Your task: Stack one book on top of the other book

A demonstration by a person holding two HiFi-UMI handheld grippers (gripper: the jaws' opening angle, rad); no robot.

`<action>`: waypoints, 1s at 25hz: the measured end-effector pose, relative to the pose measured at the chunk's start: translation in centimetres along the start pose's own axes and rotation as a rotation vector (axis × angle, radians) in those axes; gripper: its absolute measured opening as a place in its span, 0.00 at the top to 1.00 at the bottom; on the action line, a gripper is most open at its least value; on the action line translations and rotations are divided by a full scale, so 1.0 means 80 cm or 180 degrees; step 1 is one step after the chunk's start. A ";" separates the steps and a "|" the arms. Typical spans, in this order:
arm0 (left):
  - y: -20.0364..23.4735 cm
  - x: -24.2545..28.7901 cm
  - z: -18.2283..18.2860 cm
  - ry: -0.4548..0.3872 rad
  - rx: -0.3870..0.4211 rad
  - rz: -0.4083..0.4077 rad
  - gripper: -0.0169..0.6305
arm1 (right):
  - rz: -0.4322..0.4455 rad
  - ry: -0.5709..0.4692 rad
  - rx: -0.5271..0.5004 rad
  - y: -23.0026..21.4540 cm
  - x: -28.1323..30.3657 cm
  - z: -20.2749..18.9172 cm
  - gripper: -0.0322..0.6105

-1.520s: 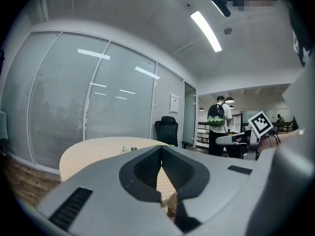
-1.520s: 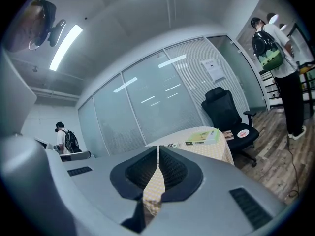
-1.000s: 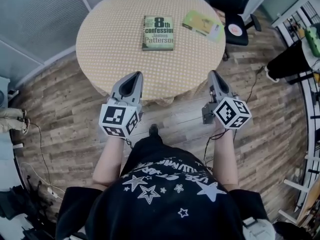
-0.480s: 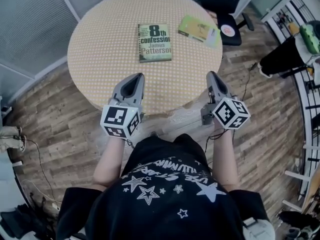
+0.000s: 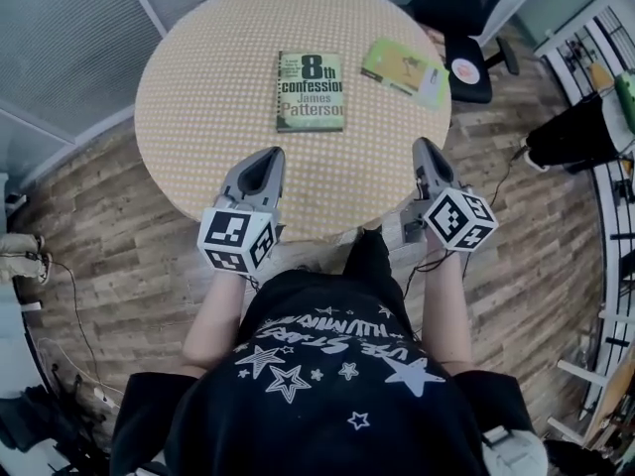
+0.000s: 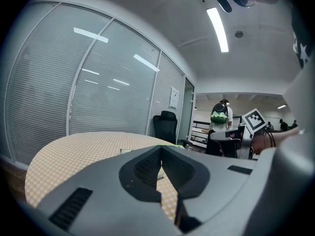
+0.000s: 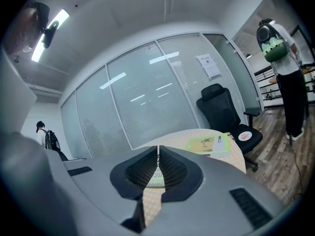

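Both books lie flat on the round table (image 5: 198, 87): the dark paperback (image 5: 311, 90) near its middle, the thin green book (image 5: 404, 69) by its far right rim. Both are well beyond our left gripper (image 5: 266, 153) and right gripper (image 5: 425, 146), which hang clenched and empty over its near edge. Since a second ago we have edged further over the table; the books stayed put. The paperback's cover bears large white print

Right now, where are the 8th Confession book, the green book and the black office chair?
8th Confession book (image 5: 311, 90): head view, middle of its front cover.
green book (image 5: 402, 67): head view, middle of its cover.
office chair (image 5: 480, 85): head view, on its black seat.
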State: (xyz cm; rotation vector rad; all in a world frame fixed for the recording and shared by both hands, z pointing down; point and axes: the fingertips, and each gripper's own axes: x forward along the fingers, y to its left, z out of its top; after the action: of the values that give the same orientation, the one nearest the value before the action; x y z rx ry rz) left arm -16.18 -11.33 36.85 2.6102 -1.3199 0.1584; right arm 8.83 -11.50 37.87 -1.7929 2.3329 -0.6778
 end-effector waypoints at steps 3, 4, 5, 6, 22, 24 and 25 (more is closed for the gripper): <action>-0.001 0.023 -0.006 0.0055 -0.0045 0.0109 0.96 | 0.0061 0.0030 0.0022 -0.028 0.025 0.010 0.90; -0.003 0.033 -0.007 0.0079 -0.0050 0.0134 0.96 | 0.0071 0.0039 0.0032 -0.040 0.034 0.014 0.90; -0.004 0.044 -0.007 0.0102 -0.0049 0.0158 0.96 | 0.0080 0.0053 0.0047 -0.052 0.044 0.019 0.90; -0.006 0.055 -0.007 0.0121 -0.0047 0.0184 0.96 | 0.0091 0.0074 0.0065 -0.065 0.055 0.023 0.90; -0.048 0.227 -0.005 0.0322 -0.0226 0.0639 0.96 | 0.0405 0.0455 -0.0041 -0.226 0.206 0.102 0.90; -0.056 0.246 -0.009 0.0351 -0.0265 0.0676 0.96 | 0.0408 0.0546 -0.0095 -0.243 0.220 0.103 0.90; -0.058 0.254 -0.012 0.0370 -0.0287 0.0705 0.96 | 0.0391 0.0604 -0.0134 -0.252 0.228 0.102 0.90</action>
State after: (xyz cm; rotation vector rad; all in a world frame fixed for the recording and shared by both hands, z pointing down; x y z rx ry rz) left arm -0.37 -24.34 41.02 2.3391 -1.5333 0.2744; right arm 24.38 -34.90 42.17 -1.6504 2.5719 -0.8187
